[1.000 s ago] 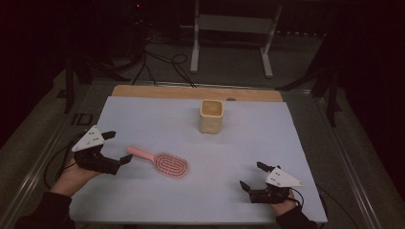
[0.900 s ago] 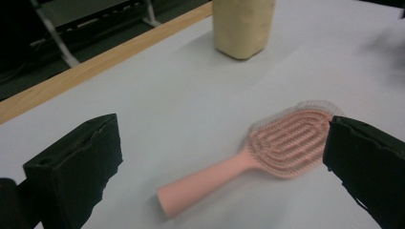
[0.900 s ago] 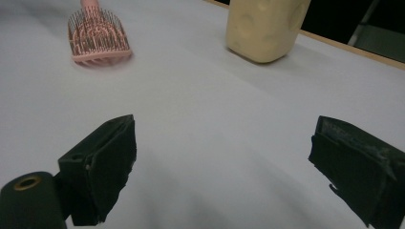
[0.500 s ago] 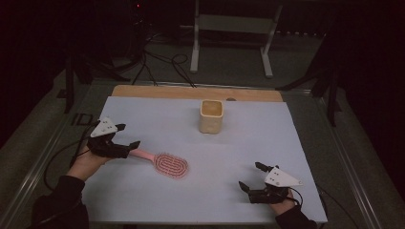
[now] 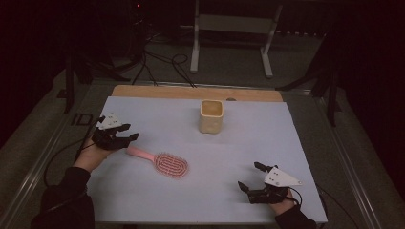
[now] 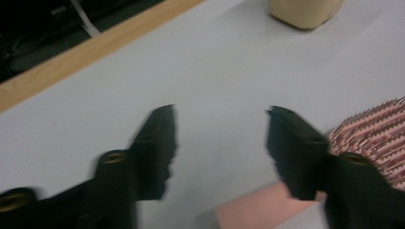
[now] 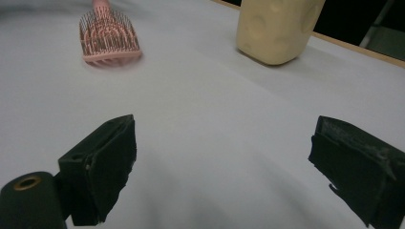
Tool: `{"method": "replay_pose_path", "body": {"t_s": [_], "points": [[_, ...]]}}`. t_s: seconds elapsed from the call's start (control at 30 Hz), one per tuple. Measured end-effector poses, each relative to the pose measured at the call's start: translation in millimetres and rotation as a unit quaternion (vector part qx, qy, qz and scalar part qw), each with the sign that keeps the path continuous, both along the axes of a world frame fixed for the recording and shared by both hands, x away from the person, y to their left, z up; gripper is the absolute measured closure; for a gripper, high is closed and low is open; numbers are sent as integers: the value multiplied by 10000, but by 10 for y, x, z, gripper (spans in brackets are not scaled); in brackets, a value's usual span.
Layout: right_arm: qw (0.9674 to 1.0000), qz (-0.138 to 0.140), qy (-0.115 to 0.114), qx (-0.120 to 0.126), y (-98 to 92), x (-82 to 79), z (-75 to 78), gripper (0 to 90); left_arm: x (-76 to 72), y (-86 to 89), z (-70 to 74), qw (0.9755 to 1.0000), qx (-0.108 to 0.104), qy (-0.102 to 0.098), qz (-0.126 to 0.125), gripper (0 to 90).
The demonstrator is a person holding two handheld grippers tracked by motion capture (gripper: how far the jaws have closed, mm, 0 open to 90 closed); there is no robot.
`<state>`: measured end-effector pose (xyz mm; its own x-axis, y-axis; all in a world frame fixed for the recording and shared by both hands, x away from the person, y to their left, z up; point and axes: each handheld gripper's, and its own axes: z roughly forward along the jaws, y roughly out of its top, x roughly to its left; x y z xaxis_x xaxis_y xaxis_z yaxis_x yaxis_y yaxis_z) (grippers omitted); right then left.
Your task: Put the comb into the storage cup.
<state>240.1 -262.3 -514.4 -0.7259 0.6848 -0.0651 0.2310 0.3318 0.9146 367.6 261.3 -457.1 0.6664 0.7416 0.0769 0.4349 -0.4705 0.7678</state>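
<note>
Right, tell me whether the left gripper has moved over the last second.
Yes. The left gripper has gone up the table and inward, from beside the pink hairbrush handle's near side to just over the handle's tip, closer to the cream cup.

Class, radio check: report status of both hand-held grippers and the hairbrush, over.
Left hand-held gripper open, over the pink hairbrush handle end. Right hand-held gripper open, holding nothing, near table edge. Brush flat on white mat, bristles up. Cream cup upright beyond; path clear.

Matt pale table cover (image 5: 267,143), wooden far edge (image 5: 191,93), plastic-looking pink hairbrush (image 5: 165,163).
</note>
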Motion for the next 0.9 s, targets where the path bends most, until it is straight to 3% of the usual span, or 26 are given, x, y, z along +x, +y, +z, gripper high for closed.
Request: {"method": "replay_pose_path", "body": {"t_s": [0.07,0.2,0.33,0.53,0.7,0.9], "points": [[10000,6,15,-26,3,-2,-4,86,26,9,-34,10000,45,77,-5,570],[10000,26,9,-18,9,-3,-2,88,73,-12,-124,9991,352,198,112,728],[10000,32,-33,-14,7,-5,5,88,115,-39,-202,9977,583,341,-72,890],[10000,35,-7,-12,5,-1,4,88,184,-111,-272,9946,851,534,-267,899],[10000,61,-25,-11,12,-3,6,88,210,-184,-334,9896,1109,806,-437,900],[10000,60,1,16,22,2,1,88,238,-200,-376,9873,1185,956,-447,900]]}}
